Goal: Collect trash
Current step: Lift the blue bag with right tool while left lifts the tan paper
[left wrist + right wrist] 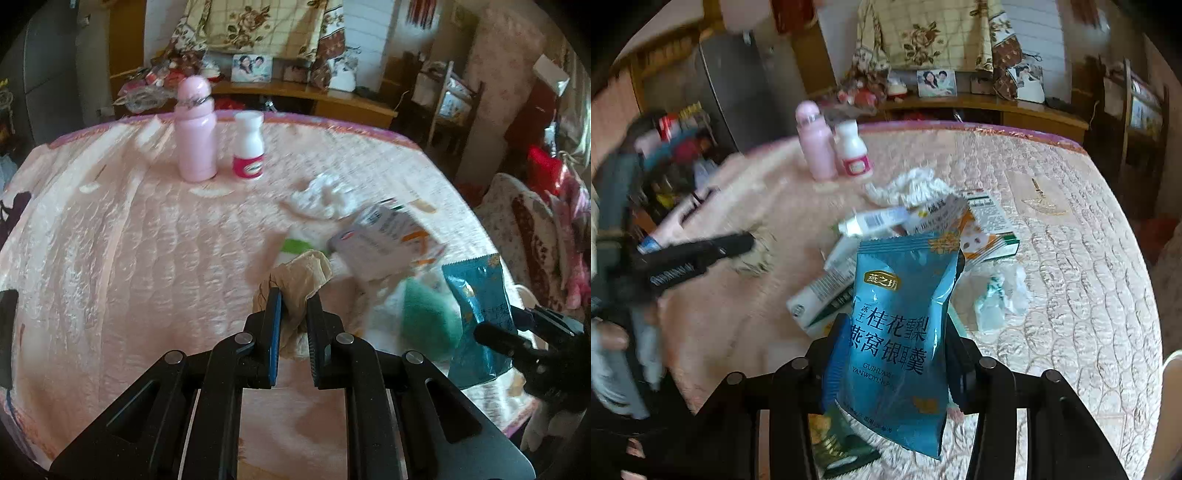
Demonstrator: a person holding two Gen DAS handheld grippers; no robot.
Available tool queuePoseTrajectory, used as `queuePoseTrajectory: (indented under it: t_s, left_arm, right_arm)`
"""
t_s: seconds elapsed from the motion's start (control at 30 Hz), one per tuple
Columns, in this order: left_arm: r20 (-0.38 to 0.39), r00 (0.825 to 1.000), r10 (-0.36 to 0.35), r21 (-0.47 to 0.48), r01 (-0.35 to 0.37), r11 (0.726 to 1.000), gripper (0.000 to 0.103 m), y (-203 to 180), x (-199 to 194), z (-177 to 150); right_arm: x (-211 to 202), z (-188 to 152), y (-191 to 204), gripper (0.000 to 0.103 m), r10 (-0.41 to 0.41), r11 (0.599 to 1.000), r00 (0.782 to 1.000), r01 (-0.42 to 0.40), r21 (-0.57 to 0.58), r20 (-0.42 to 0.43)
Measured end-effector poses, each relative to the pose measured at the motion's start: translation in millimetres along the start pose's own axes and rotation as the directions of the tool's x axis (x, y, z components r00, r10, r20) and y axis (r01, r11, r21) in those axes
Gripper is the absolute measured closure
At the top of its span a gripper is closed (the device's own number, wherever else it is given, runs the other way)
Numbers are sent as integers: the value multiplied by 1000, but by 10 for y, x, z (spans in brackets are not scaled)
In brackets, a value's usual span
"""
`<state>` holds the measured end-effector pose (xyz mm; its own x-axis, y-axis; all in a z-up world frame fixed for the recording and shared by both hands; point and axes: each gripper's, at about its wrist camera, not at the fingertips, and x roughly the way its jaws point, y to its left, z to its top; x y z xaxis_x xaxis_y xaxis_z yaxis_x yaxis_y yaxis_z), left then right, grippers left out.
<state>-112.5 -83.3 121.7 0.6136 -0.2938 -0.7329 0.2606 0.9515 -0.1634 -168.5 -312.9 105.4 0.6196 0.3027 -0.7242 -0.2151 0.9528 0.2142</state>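
The bed cover (110,240), pink and quilted, filled most of both views. On it, toward the far edge, a pink bottle (195,129) stood upright just beside a smaller white bottle (249,146) with a pink label. Nearer me the trash lay in a loose heap: a flattened carton (384,240), a crumpled white tissue (325,195) beyond it, and a clear plastic wrapper (997,291) off to the right of the heap.

My right tongs (897,332) gripped a blue snack packet (897,317) between their fingers, the packet standing up above the heap. A dark green wrapper (838,443) showed under its lower end; I could not tell whether it was held too.

My left tongs (293,299) were pinched narrow on a crumpled brown paper (299,280), raised a little off the cover.
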Motion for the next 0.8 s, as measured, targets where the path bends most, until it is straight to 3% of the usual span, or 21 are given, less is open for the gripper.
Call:
queuePoseTrajectory:
  t_s: [0.17,0.4,0.53,0.63,0.8]
  left_arm:
    - [20,998,-61,54,60,997,93,-376,-160,74]
    - [-19,987,-159,133,160,978,93,-1035,-174,89]
    - [-39,984,-171,182,175,968,93,-1365,-103,91]
    - [-60,982,-179,164,187,969,93,-1412,-42,115]
    - [-73,980,-186,64,191,980,92,-1102,-46,187]
  right_arm:
    - [-328,58,-269,57,33,996,998,-37,79,52]
    - [-706,-42,-638,57,-58,992,995,48,115,86]
    - [-830,-175,-918,57,-100,983,992,85,162,82]
    - [-898,-283,-1124,57,-112,976,991,95,197,79]
    - [-965,-416,-1314,57,-100,970,992,79,229,79]
